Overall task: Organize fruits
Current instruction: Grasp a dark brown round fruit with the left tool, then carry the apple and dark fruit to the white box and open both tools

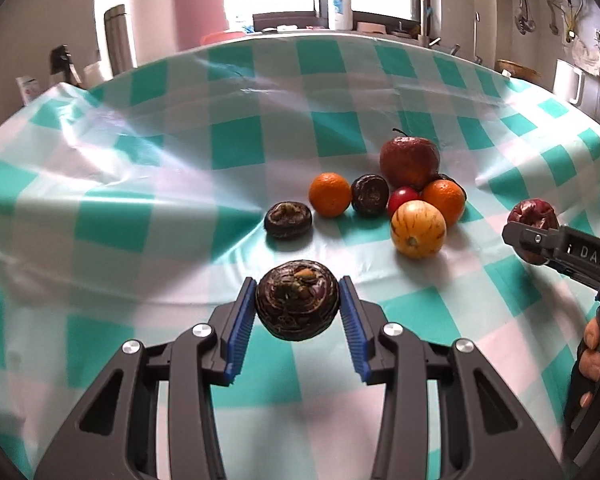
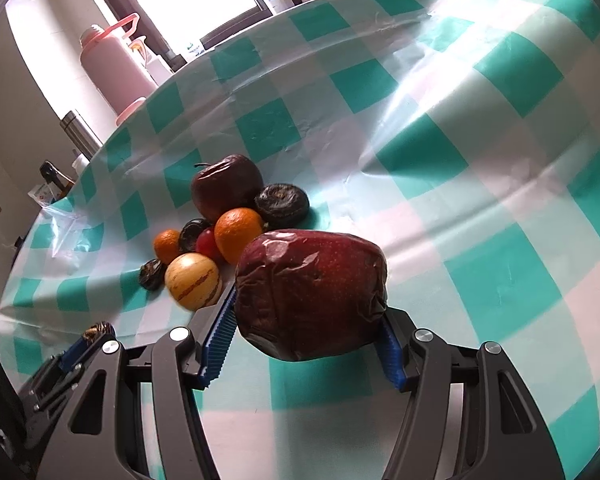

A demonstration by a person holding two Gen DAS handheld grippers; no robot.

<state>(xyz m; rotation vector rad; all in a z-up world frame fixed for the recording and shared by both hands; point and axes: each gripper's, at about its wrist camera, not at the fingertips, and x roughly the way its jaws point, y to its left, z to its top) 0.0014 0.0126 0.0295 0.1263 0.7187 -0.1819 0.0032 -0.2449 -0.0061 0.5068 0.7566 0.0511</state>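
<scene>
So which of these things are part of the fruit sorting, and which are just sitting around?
Part of the job: dark round fruit in left tool; wrinkled red apple in right tool; fruit pile with oranges, striped yellow fruit.

Lying about: white bottle, pink flask, steel flask.

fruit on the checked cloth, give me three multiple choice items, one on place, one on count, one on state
1. Where does the striped yellow fruit lie?
A. at the near edge of the cluster
B. alone at the far table edge
C. in a bowl

2. How many oranges are on the cloth?
A. one
B. two
C. four

3. What is the right tool doing?
A. hanging open
B. gripping a wrinkled red apple
C. gripping an orange

Answers: 1 A, it sits in front of the orange and the cherry tomato. 2 B, the second orange lies further left. 3 B, the apple fills its pads.
</scene>
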